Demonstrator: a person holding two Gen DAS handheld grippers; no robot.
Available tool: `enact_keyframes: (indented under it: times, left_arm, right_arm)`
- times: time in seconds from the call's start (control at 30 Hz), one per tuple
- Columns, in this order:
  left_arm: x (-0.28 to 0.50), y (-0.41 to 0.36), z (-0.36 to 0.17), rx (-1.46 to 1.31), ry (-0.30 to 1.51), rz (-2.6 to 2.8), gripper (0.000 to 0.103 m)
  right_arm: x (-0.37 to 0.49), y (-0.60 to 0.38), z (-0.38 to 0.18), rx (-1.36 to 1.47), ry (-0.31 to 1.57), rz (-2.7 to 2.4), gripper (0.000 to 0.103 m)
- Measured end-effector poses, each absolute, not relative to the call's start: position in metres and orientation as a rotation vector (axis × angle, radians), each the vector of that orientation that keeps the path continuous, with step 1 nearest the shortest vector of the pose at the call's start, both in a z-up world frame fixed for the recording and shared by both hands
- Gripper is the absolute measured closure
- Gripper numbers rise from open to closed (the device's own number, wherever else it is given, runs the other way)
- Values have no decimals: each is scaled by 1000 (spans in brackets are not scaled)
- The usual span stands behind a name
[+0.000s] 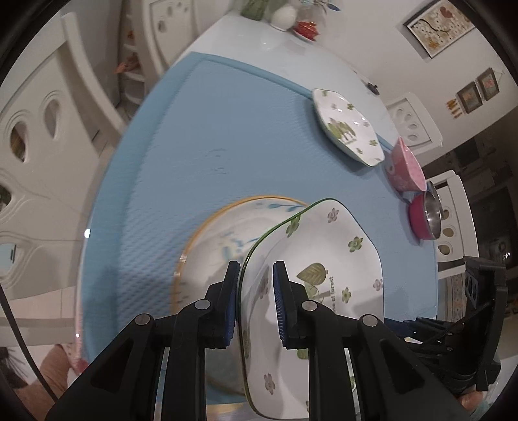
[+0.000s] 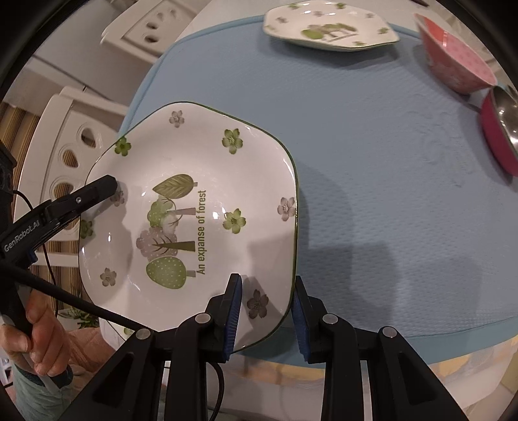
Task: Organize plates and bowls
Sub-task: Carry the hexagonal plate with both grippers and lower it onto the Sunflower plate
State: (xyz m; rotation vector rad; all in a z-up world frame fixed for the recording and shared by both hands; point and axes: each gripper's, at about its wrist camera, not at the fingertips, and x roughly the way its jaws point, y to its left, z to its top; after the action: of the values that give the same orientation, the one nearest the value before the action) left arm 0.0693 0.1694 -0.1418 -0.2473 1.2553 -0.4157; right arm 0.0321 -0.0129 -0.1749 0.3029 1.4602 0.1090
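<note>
**A:** Where is the forest plate (image 2: 194, 223)?

**B:** Centre-left of the right wrist frame, lifted above the blue mat (image 2: 372, 194). My left gripper (image 1: 255, 304) is clamped on one rim and my right gripper (image 2: 267, 317) pinches the opposite rim, I judge for balance.

**A:** Destination?

**B:** Probably the matching plate (image 2: 330, 27), top of frame; the pink bowl (image 2: 453, 61) sits beside it at upper right.

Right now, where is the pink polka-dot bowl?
The pink polka-dot bowl sits at the upper right of the right wrist view, on the blue mat, between the far forest plate and the magenta pan.
</note>
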Motion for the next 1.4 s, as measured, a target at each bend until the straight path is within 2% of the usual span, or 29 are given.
enact_keyframes:
  times: [0.93, 1.27, 1.4]
  left_arm:
    - [94, 179, -171, -207, 1285, -456, 85]
    - [101, 182, -146, -189, 1210, -443, 82]
    - [99, 185, -145, -197, 1211, -430, 82]
  right_arm:
    - [31, 12, -176, 280, 1426, -36, 73]
    - [17, -4, -177, 322, 1446, -24, 73]
    - [16, 6, -165, 224, 1414, -53, 73]
